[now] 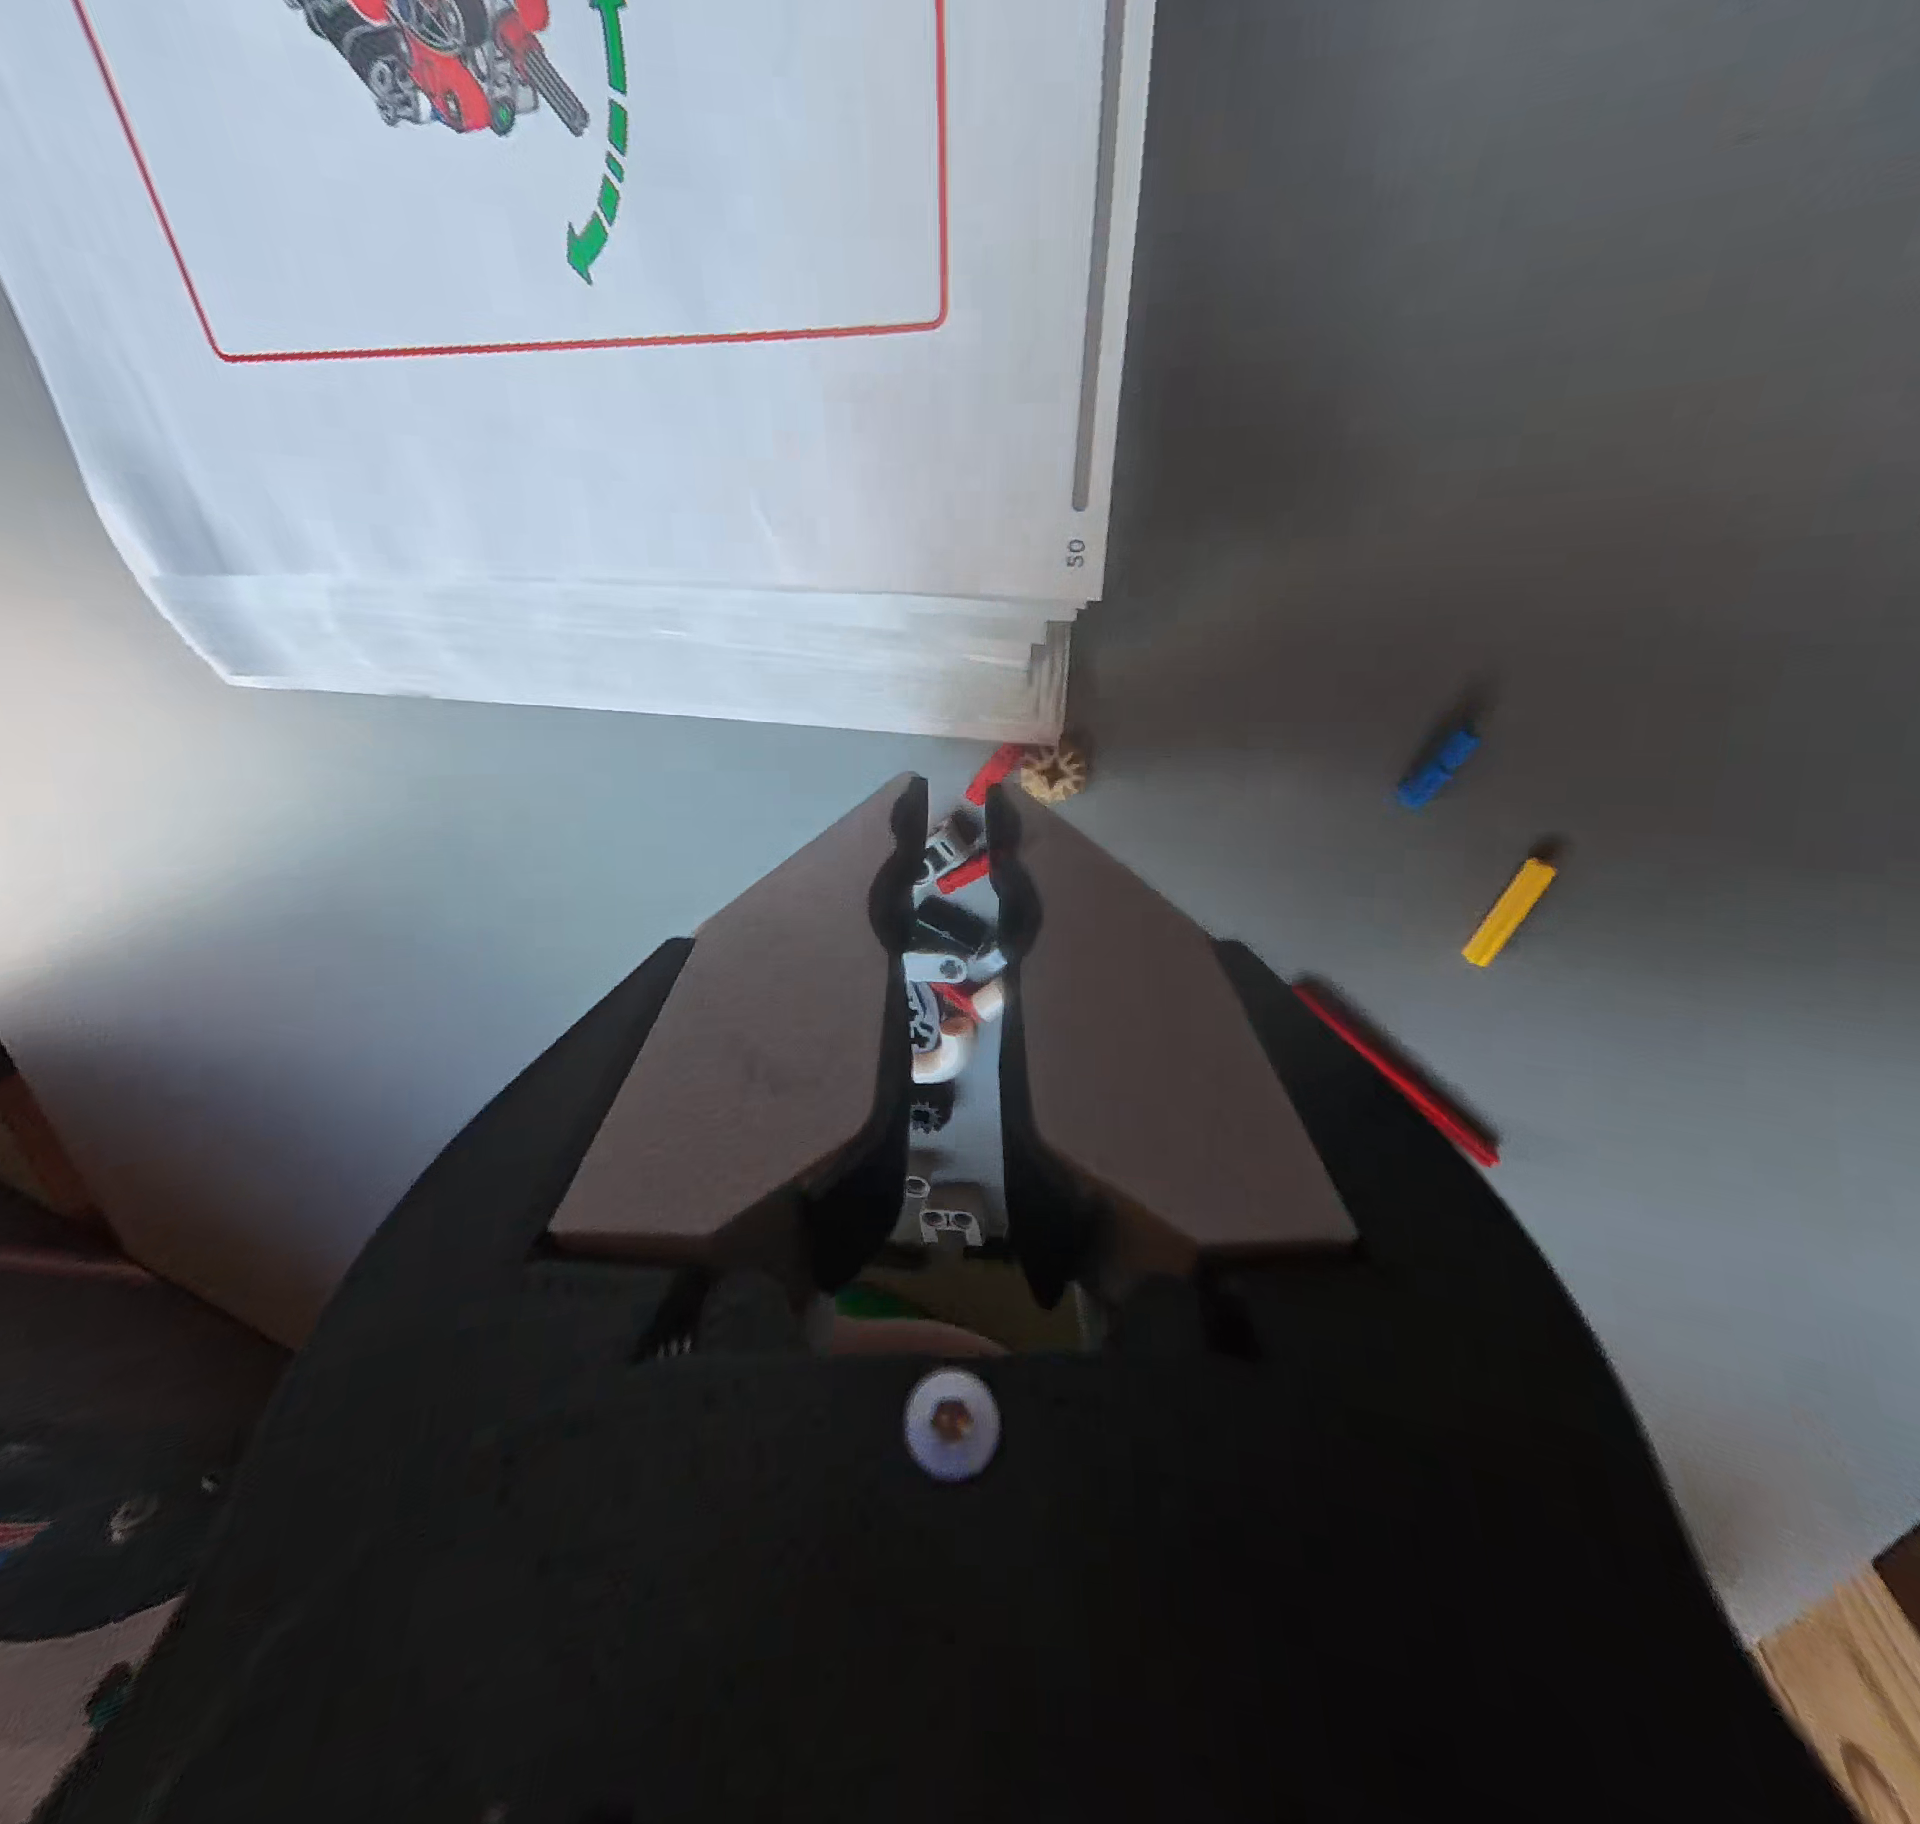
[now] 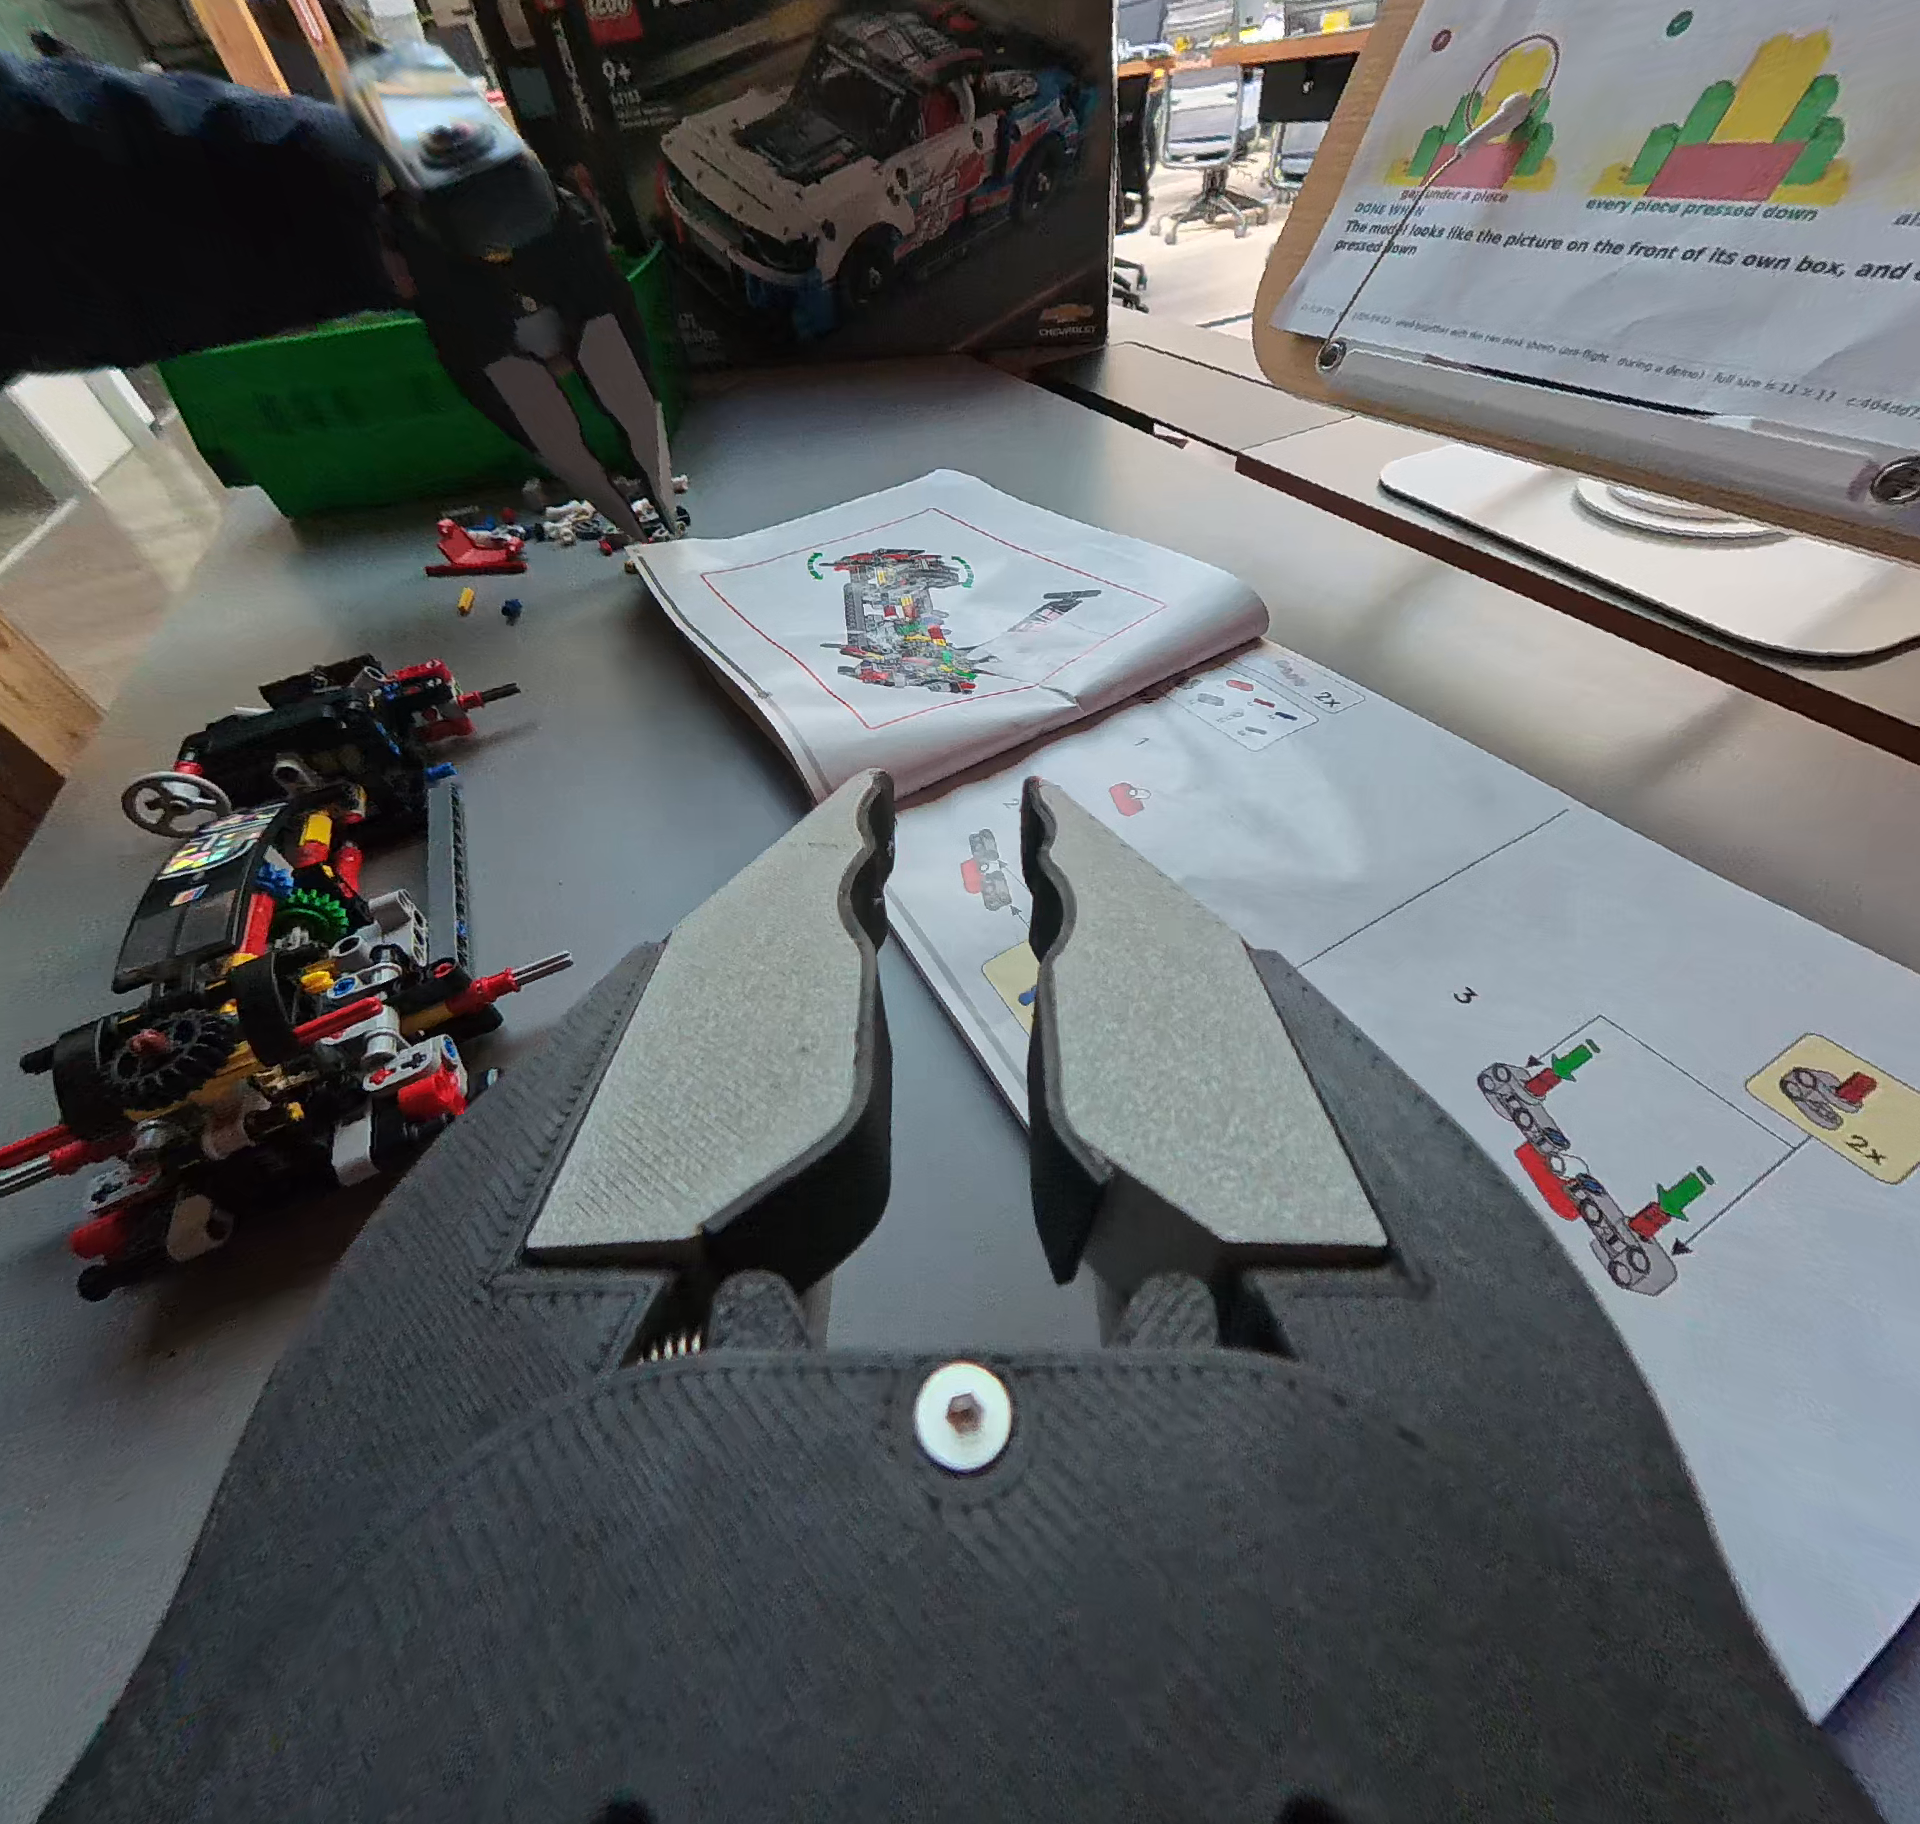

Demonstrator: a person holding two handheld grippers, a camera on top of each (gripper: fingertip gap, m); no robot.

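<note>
- Grey bench [image 2: 623,839] carries an open instruction booklet [image 2: 935,631], propped flat for reading.
- My left tool [image 1: 951,808] hangs over loose small bricks [image 1: 951,943]; whether it grips one I cannot tell.
- My right tool [image 2: 956,818] hovers released, empty, above the booklet; half-built model [image 2: 260,943] sits left.

You have two tongs in view, the left tongs [image 2: 634,517] and the right tongs [image 2: 956,818], over one grey table [image 2: 623,787]. On it you can count one open instruction booklet [image 2: 935,631], one printed set box [image 2: 831,143], one green bin [image 2: 343,403] and two partly built brick assemblies [image 2: 343,725] [image 2: 239,1026]. Near the booklet's corner there is one blue piece [image 1: 1439,766], one yellow piece [image 1: 1509,910], one tan gear [image 1: 1055,768] and one heap of small loose parts [image 2: 561,522] too blurred to count.
</note>
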